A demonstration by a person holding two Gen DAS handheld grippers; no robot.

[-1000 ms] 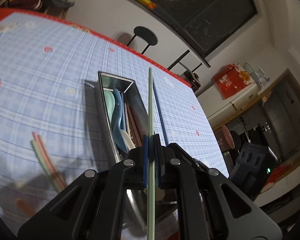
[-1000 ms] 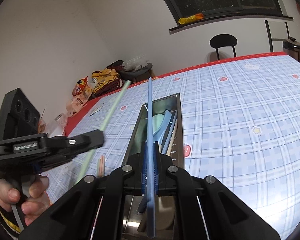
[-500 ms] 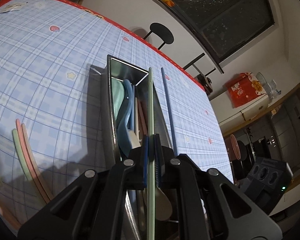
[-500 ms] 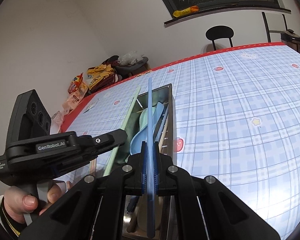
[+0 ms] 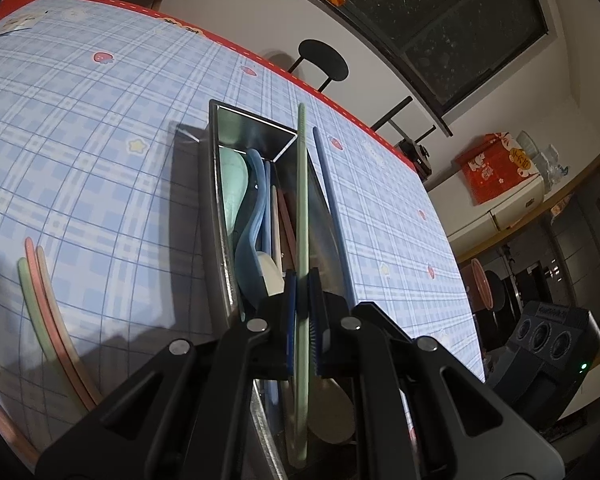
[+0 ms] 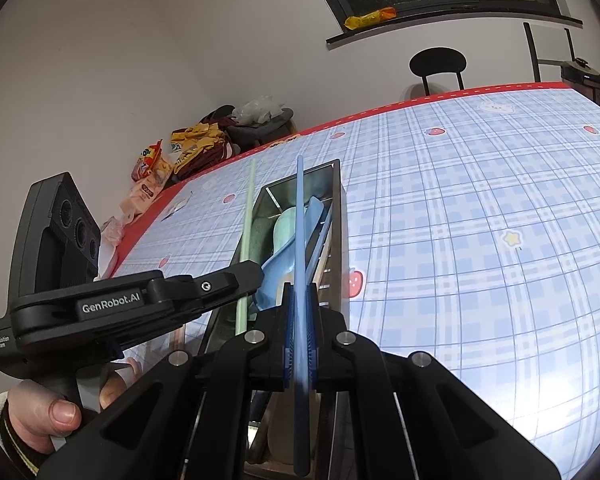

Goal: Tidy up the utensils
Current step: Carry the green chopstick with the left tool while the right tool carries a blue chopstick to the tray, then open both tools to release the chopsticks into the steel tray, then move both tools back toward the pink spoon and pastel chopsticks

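Item: left gripper (image 5: 301, 320), jaws clamped tight on a pale green chopstick (image 5: 301, 200). The stick runs lengthwise over the metal utensil tray (image 5: 216, 200), along its right-hand wall as the left wrist view shows it, with the far tip passing the far end wall.

Item: right gripper (image 6: 300, 320), jaws clamped tight on a blue chopstick (image 6: 300, 220), also aligned with the tray and held above it.

Item: tray contents: a mint spoon (image 5: 232, 184), a blue spoon (image 5: 250, 232), a cream spoon (image 5: 270, 278) and several sticks lying side by side. The tray stands on the bench (image 5: 80, 140), which carries a blue checked cloth.

Item: loose chopsticks, pink and green (image 5: 40, 300), on the cloth to the left of the tray, not yet stowed.

Risks, as judged:
- The green stick sits close to the tray wall; released there, it may bridge the rim or slide off onto the cloth.
- The far tips seem to overreach the end wall; a stick let go too far forward could rest tilted on that edge.
- Both grippers crowd the same narrow opening; the two may knock together, or one stick may jar the other.
- The spoons stand proud of the pile; a stick dropped across them may roll rather than settle.
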